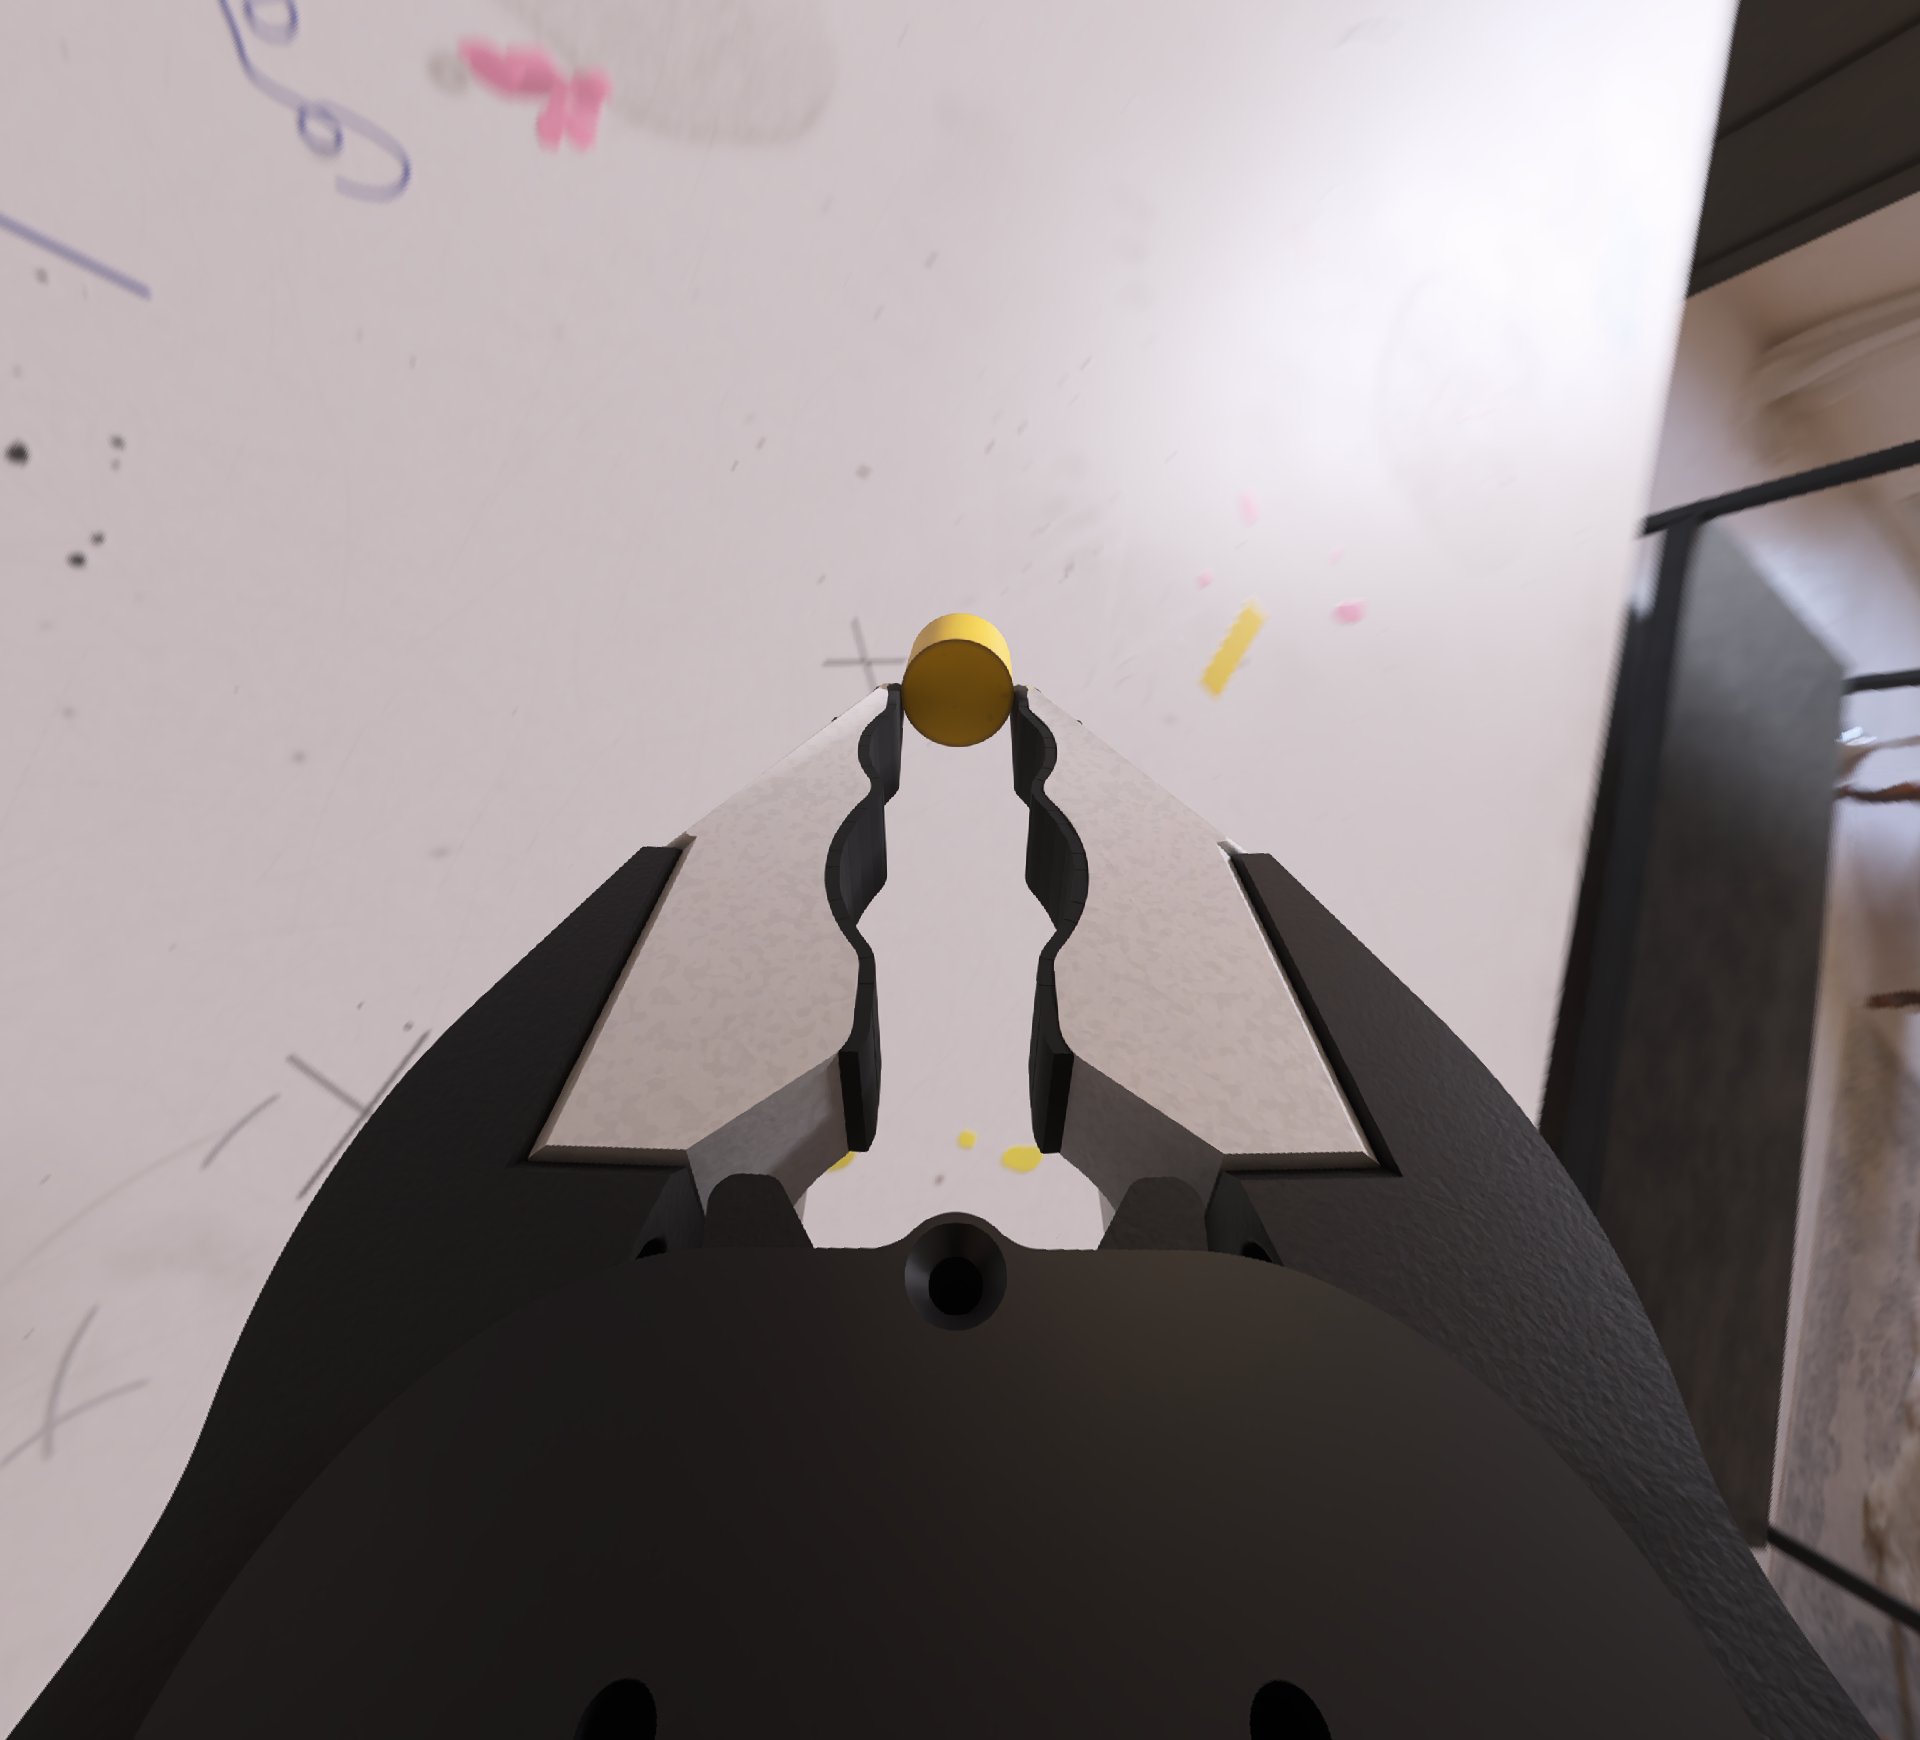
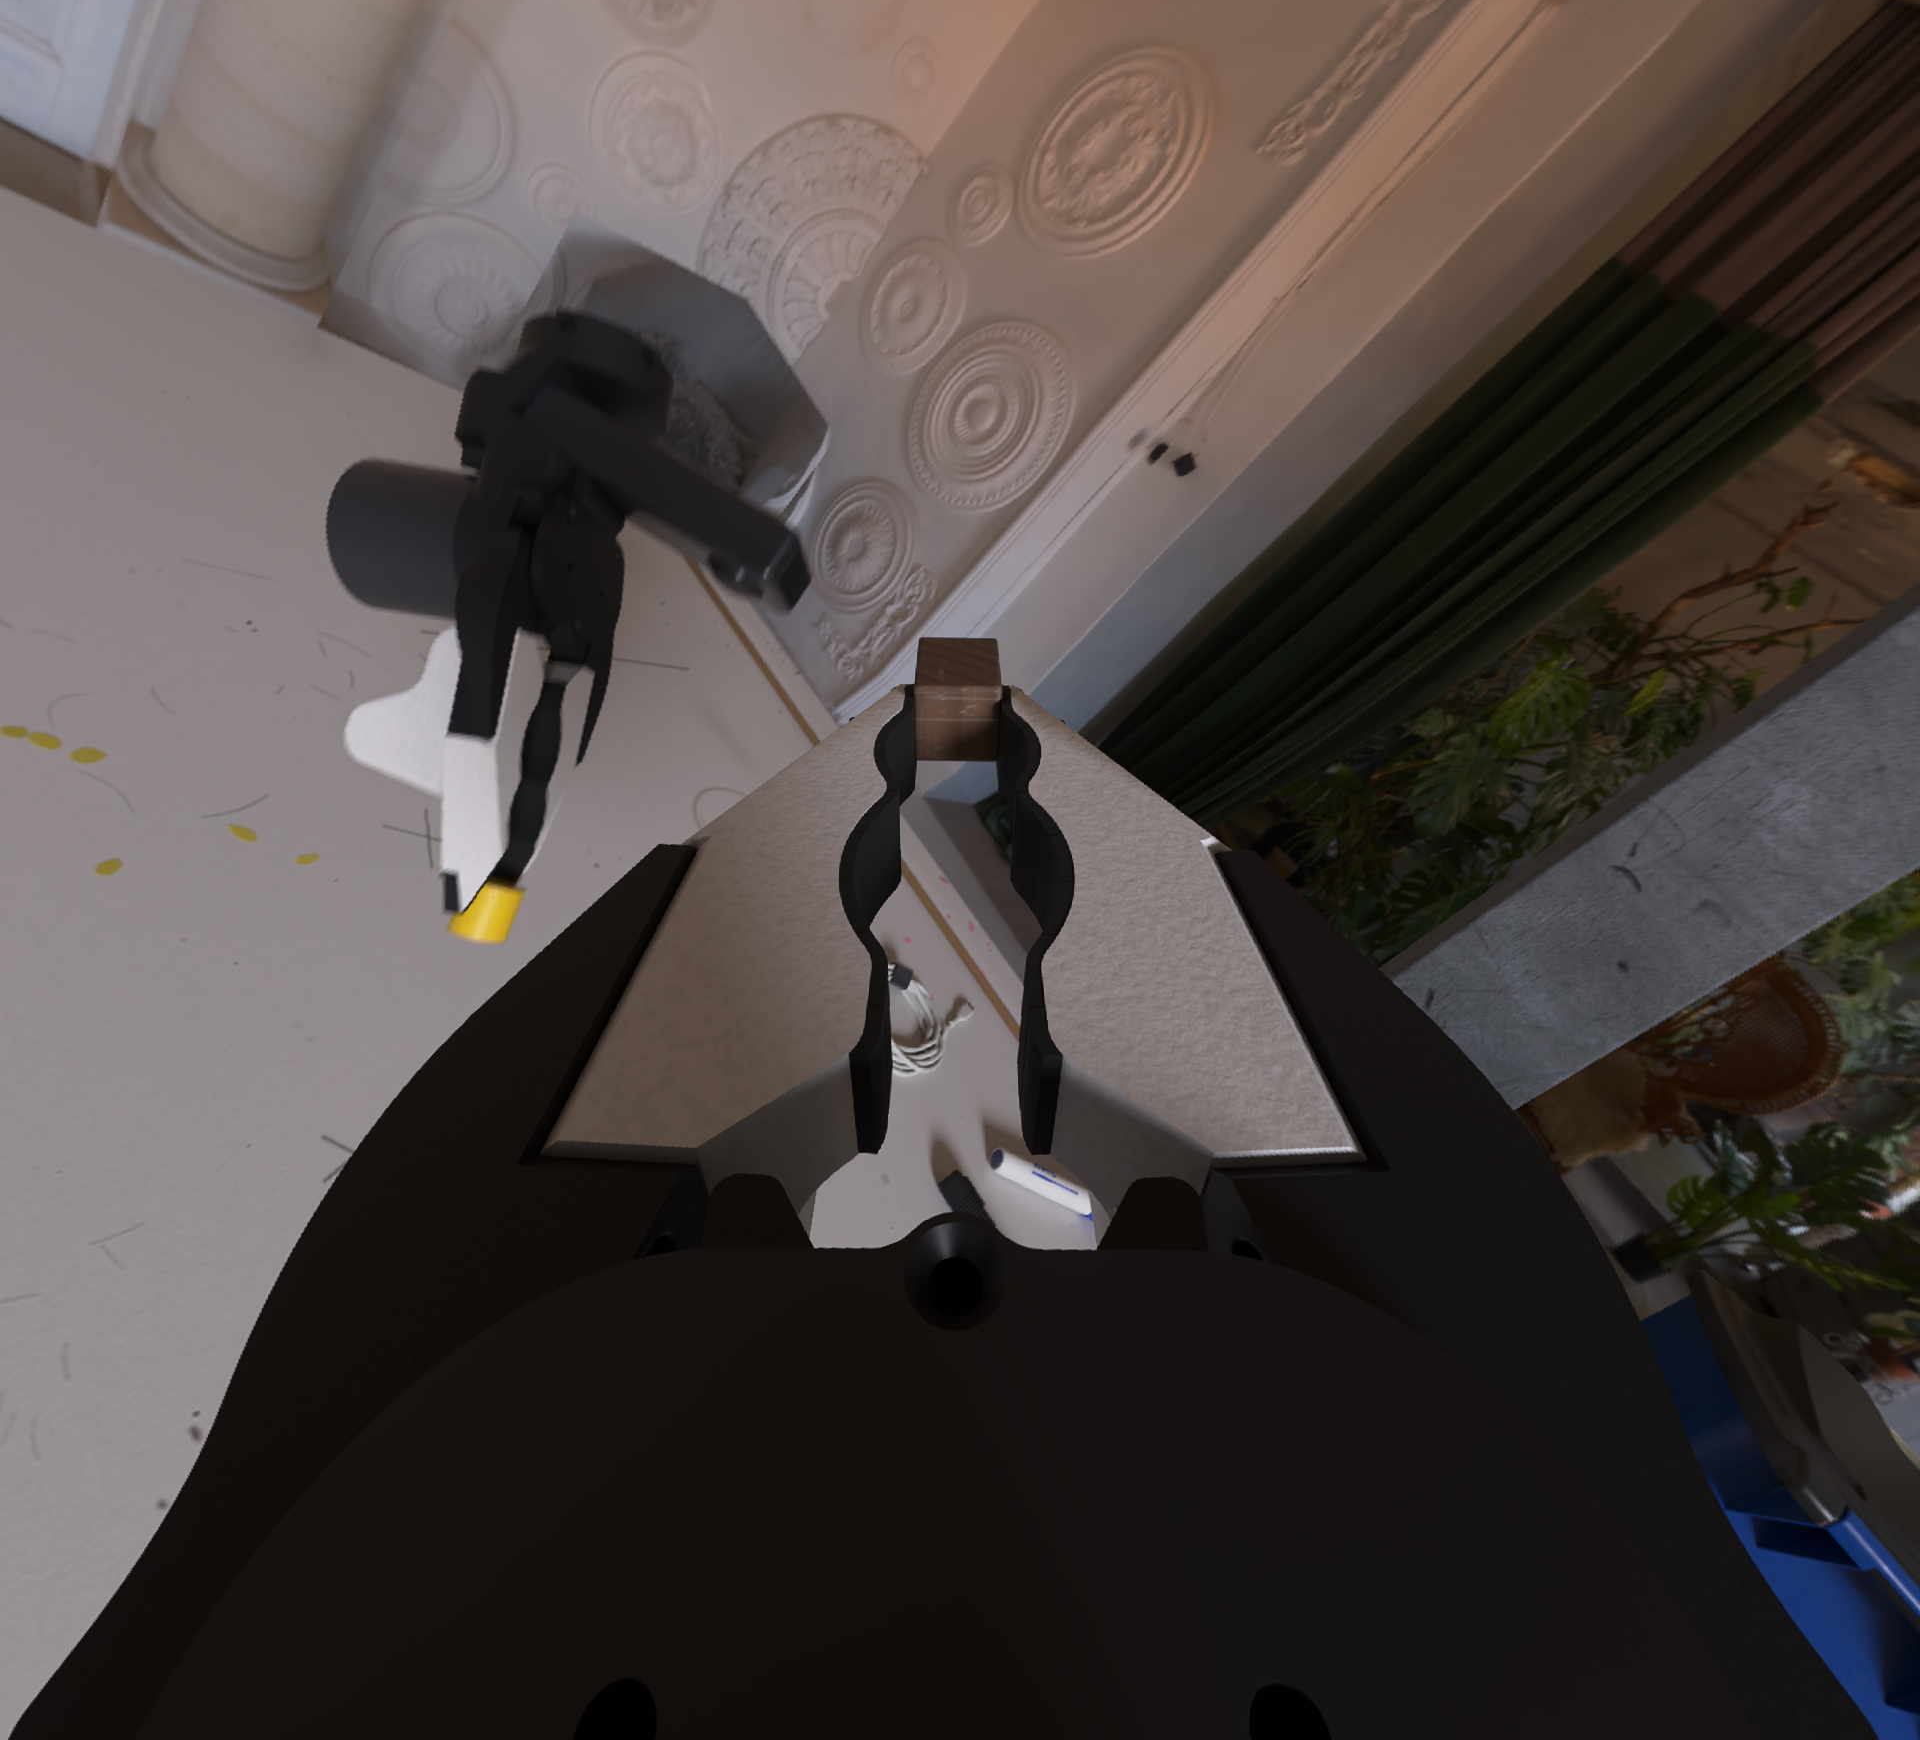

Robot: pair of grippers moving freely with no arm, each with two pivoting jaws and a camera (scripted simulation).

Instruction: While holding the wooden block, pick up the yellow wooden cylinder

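Left claw (image 1: 957,698) pinches the yellow wooden cylinder (image 1: 957,691) at its fingertips, apparently clear of the pale, paint-flecked surface (image 1: 520,547). Right claw (image 2: 957,703) is clamped on the wooden block (image 2: 957,698), raised above the surface, with a white cable (image 2: 925,1030) lying below.
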